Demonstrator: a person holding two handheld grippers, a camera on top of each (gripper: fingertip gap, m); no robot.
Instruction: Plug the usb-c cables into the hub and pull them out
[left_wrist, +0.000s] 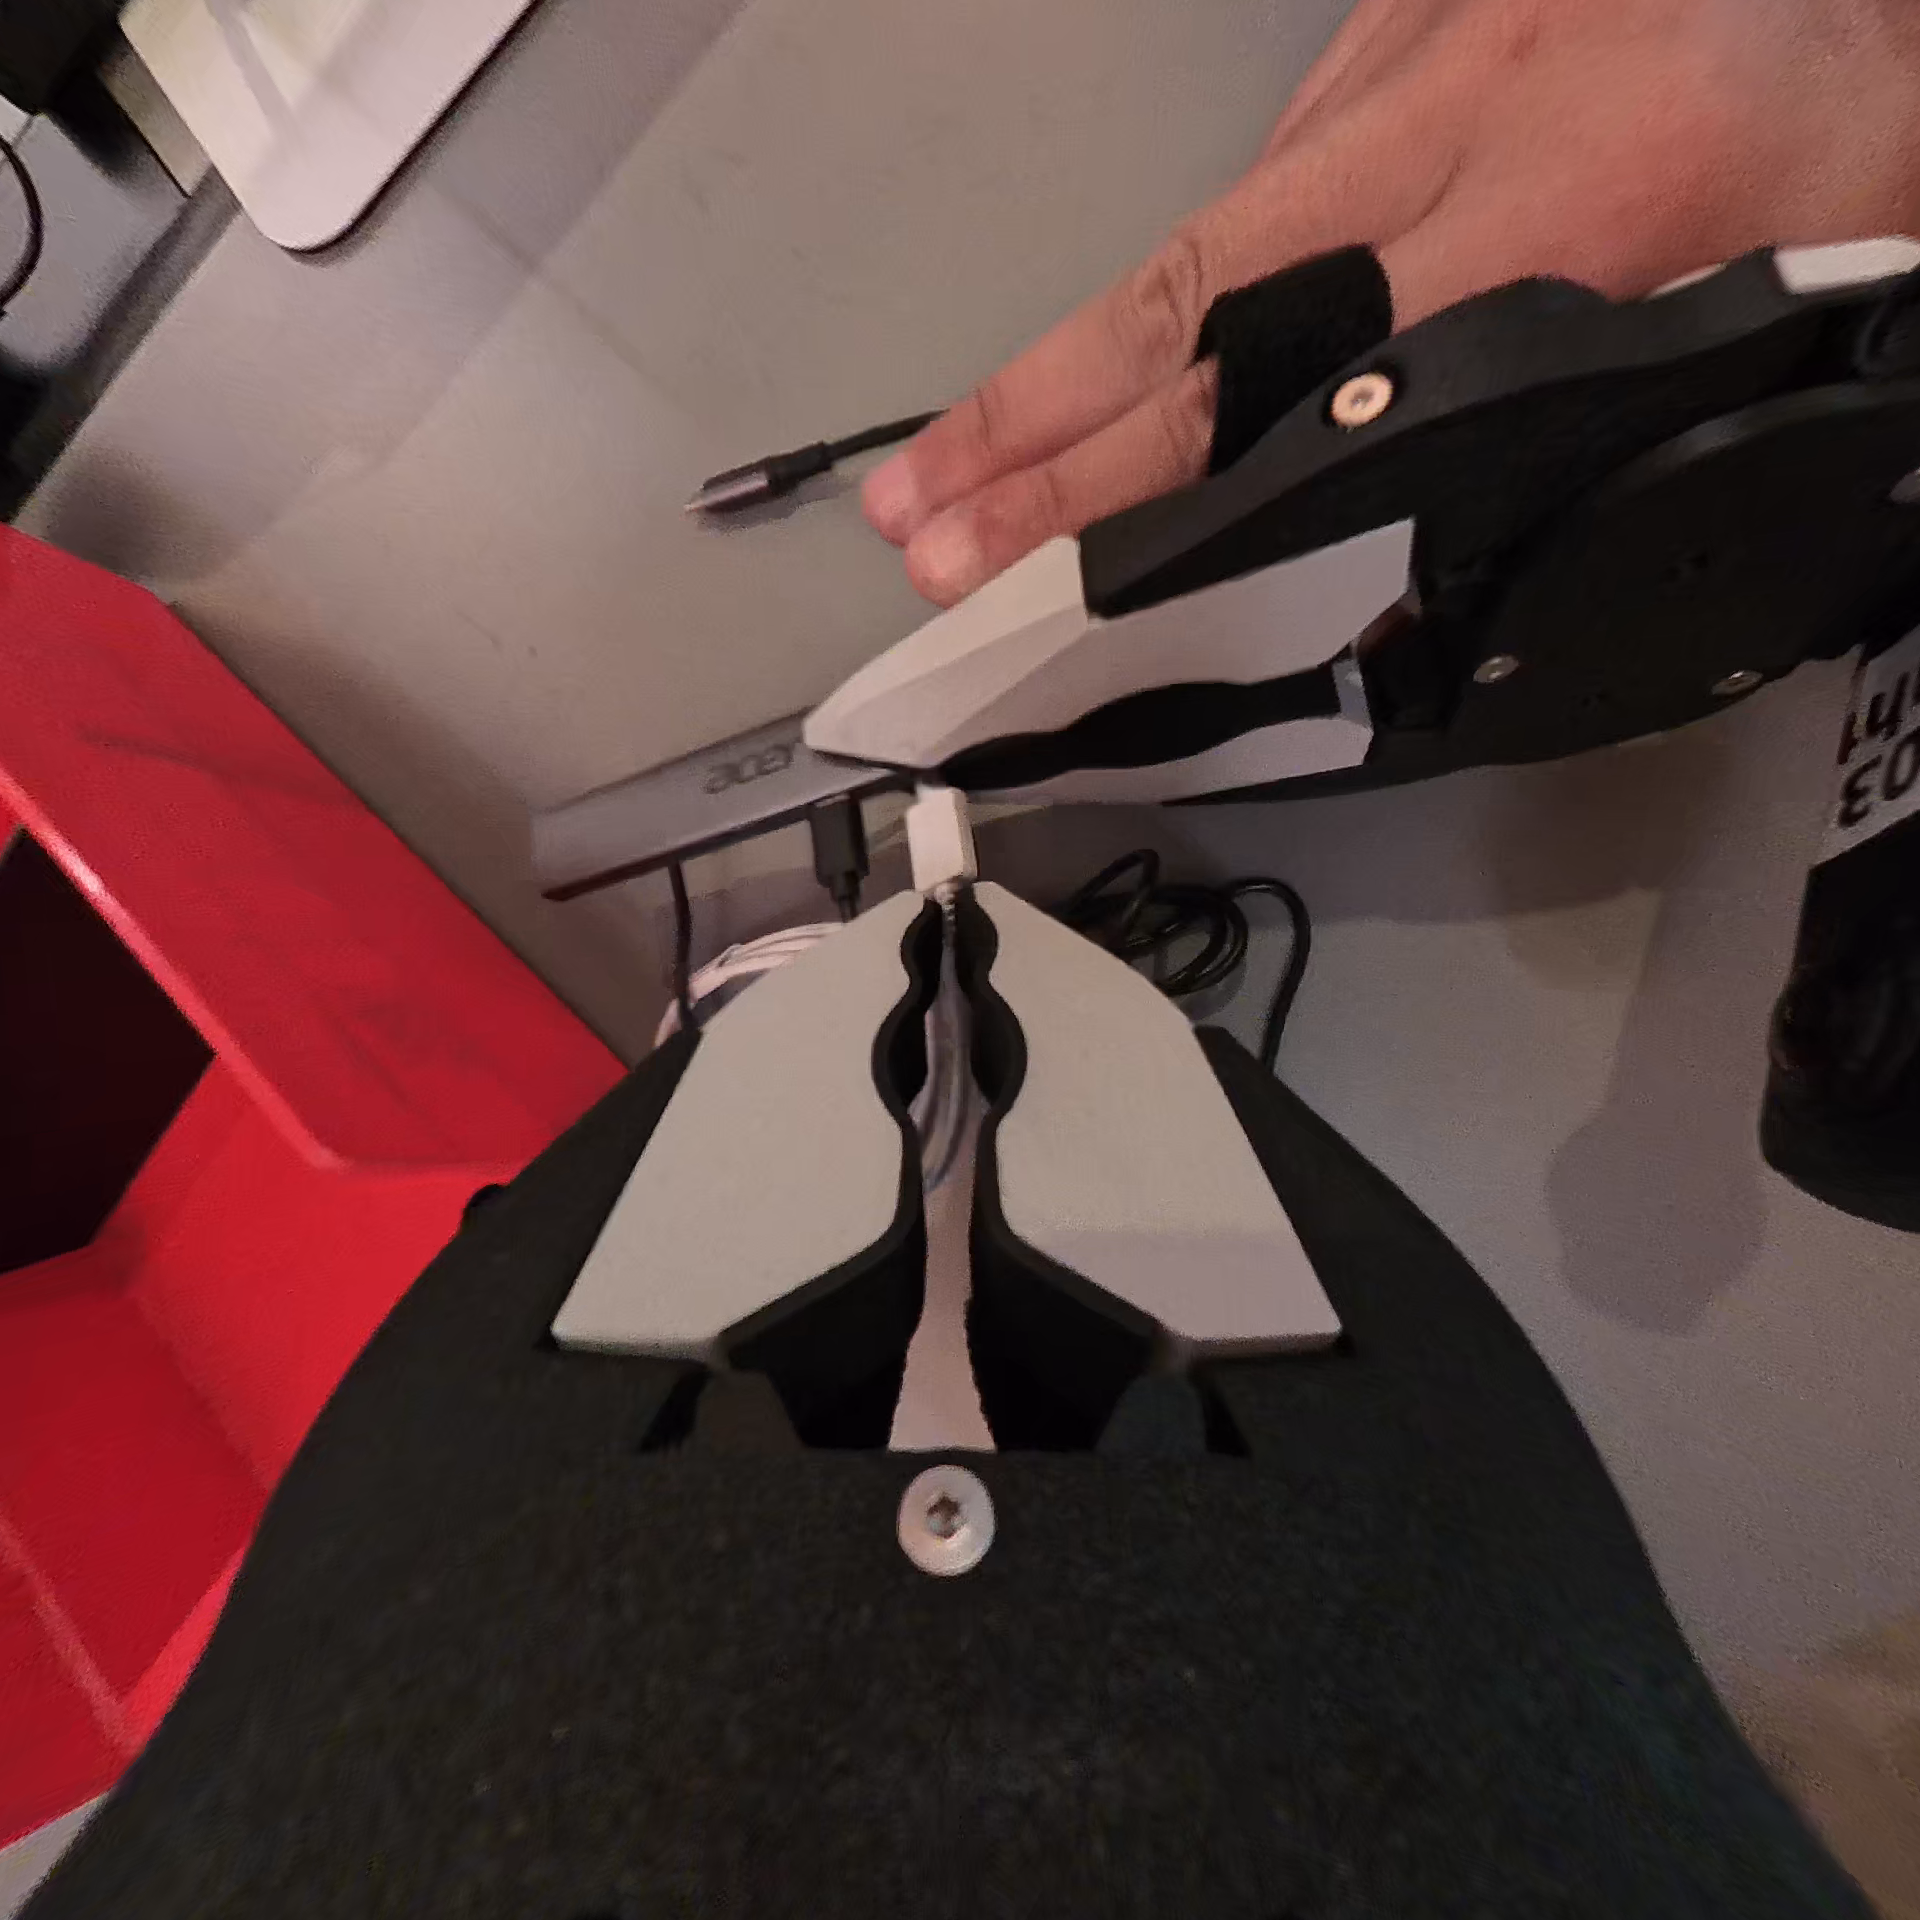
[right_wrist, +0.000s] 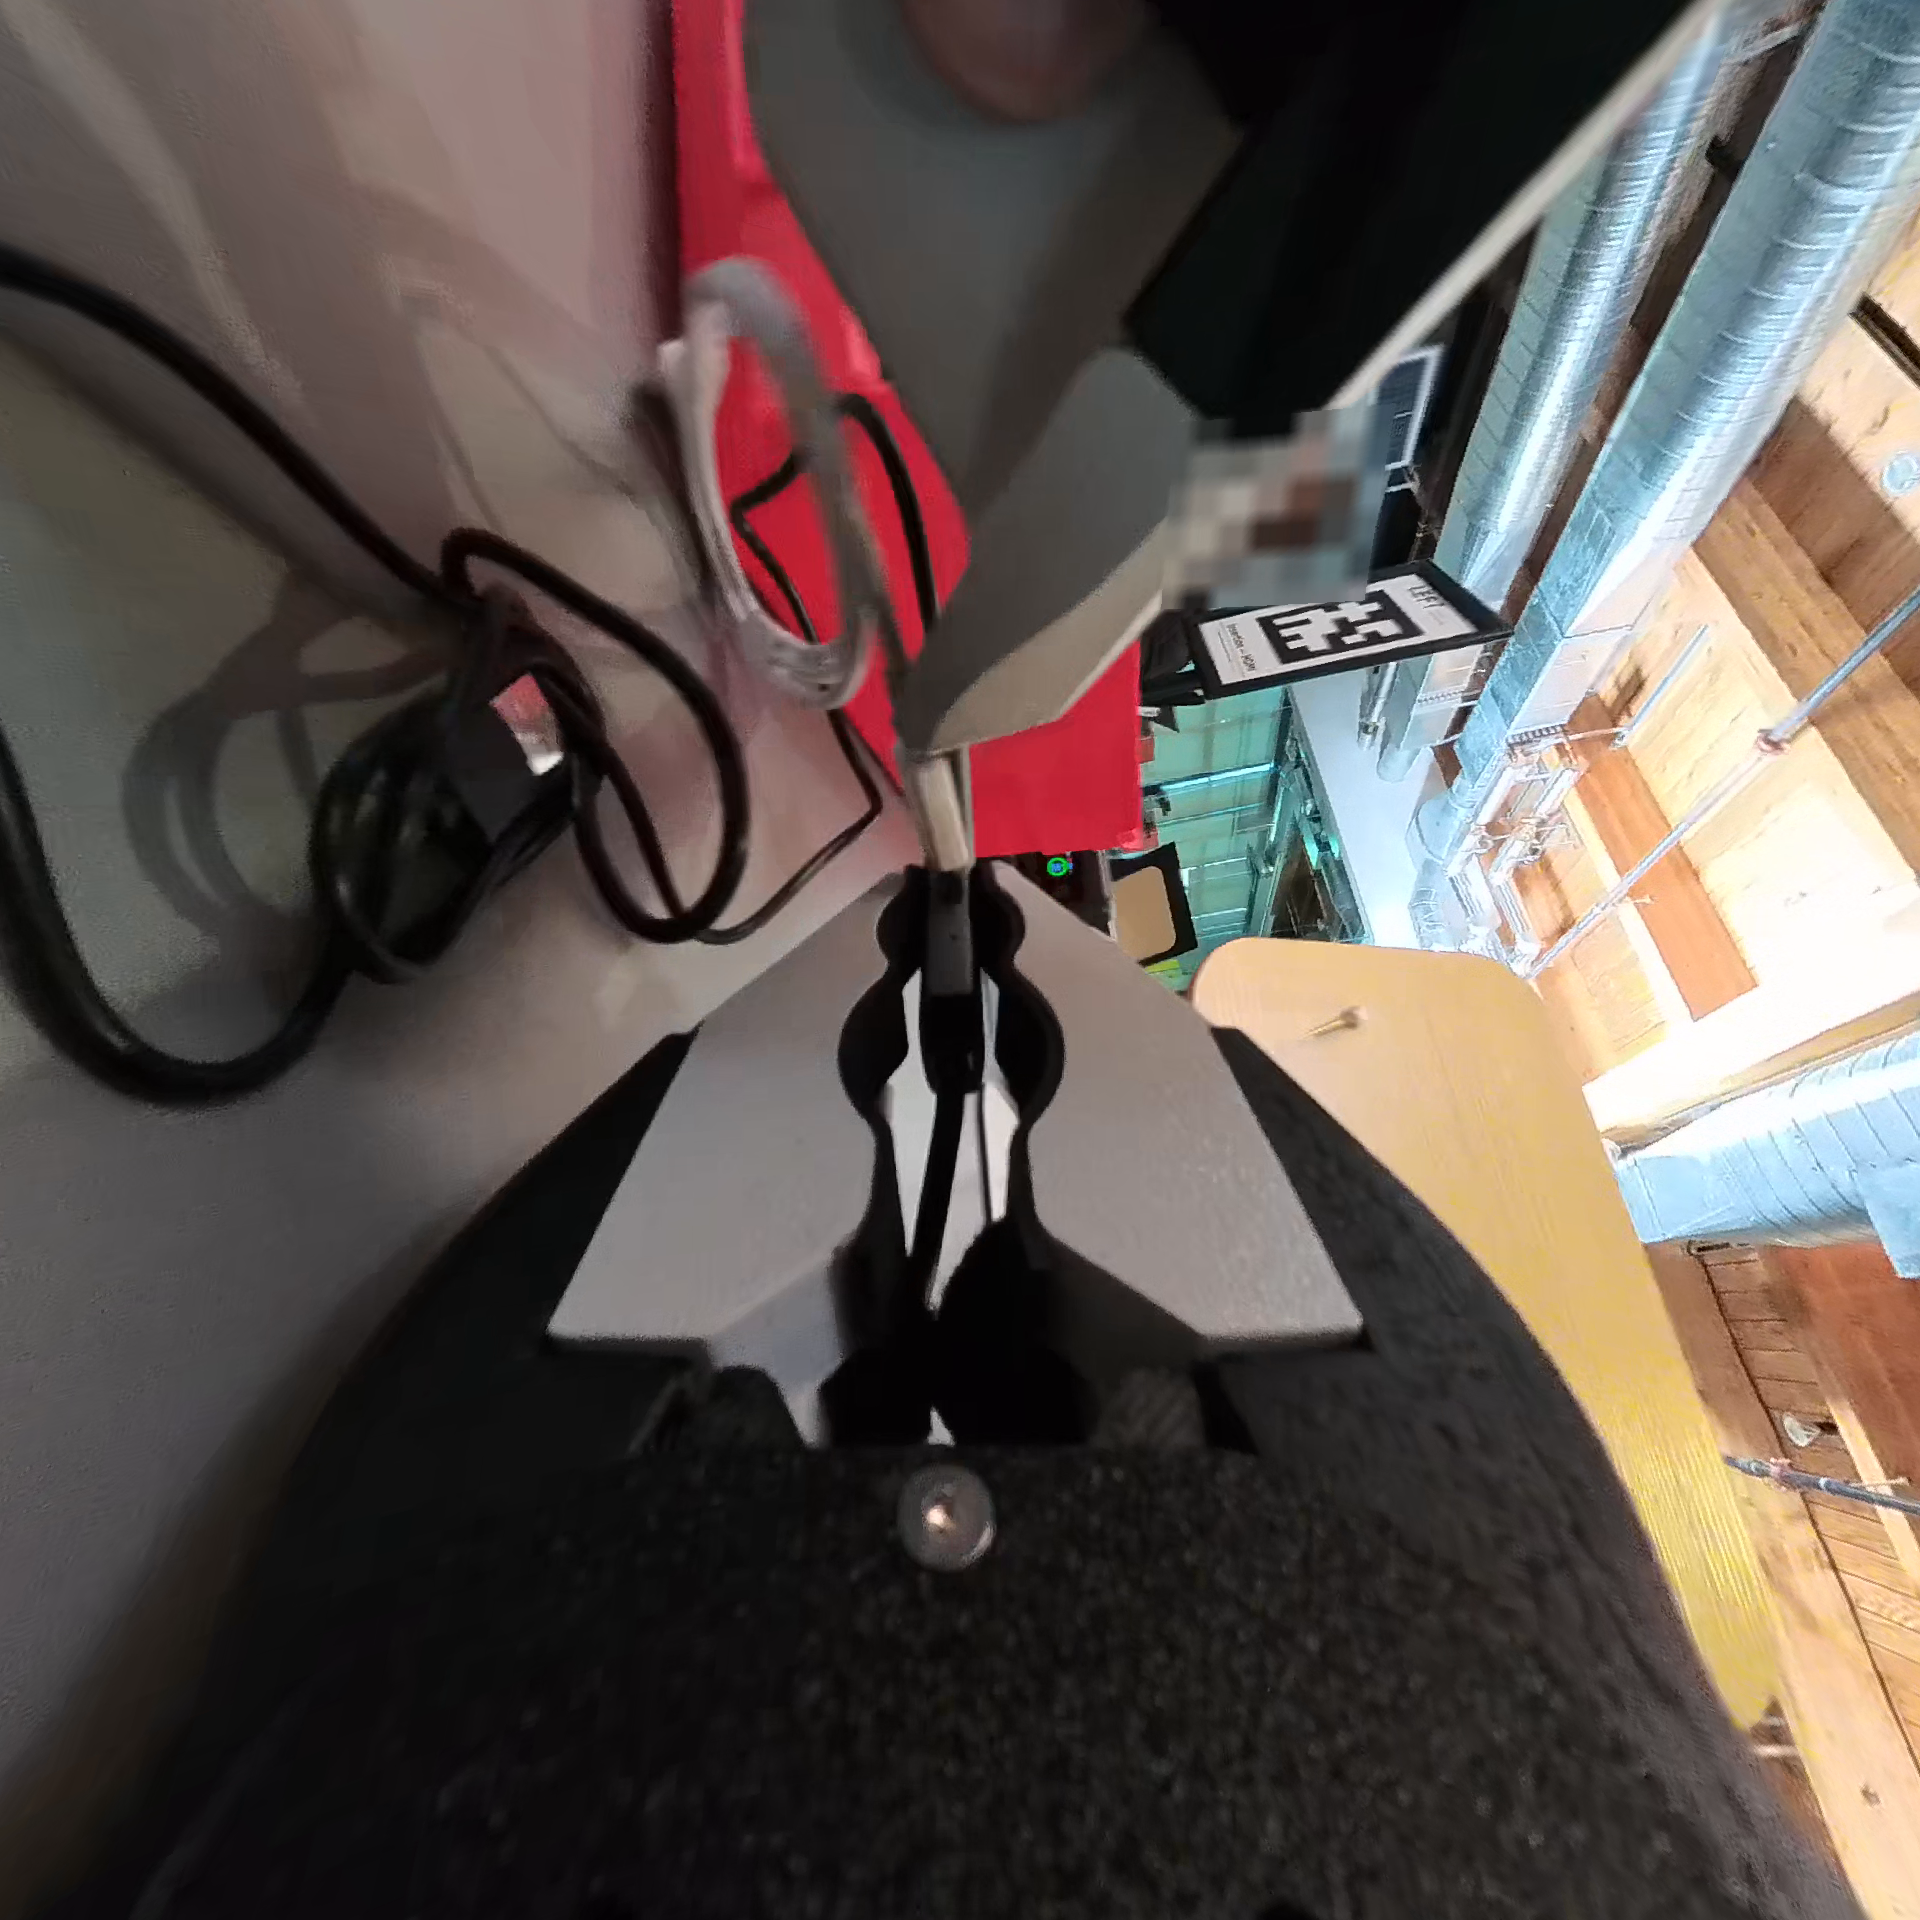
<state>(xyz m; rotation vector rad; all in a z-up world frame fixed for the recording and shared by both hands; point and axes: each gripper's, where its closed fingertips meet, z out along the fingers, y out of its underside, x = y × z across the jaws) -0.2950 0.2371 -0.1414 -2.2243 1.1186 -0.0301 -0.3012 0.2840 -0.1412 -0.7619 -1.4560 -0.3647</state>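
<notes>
Now left gripper (left_wrist: 948, 914) pinches white cable (left_wrist: 940, 844) at hub (left_wrist: 717, 795); right gripper (right_wrist: 948, 899) clamps hub edge.

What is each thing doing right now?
Left tool: shut on the white cable.
White plug: at the hub's edge; seated or not, cannot tell.
Right tool: shut, gripping the hub.
Hub: lying flat.
Black plug: plugged into hub.
Loose plug: unplugged, lying on table.

hub (left_wrist: 675, 810) end hidden behind right tool (left_wrist: 914, 764) — red bin (left_wrist: 156, 935) cropped
</notes>
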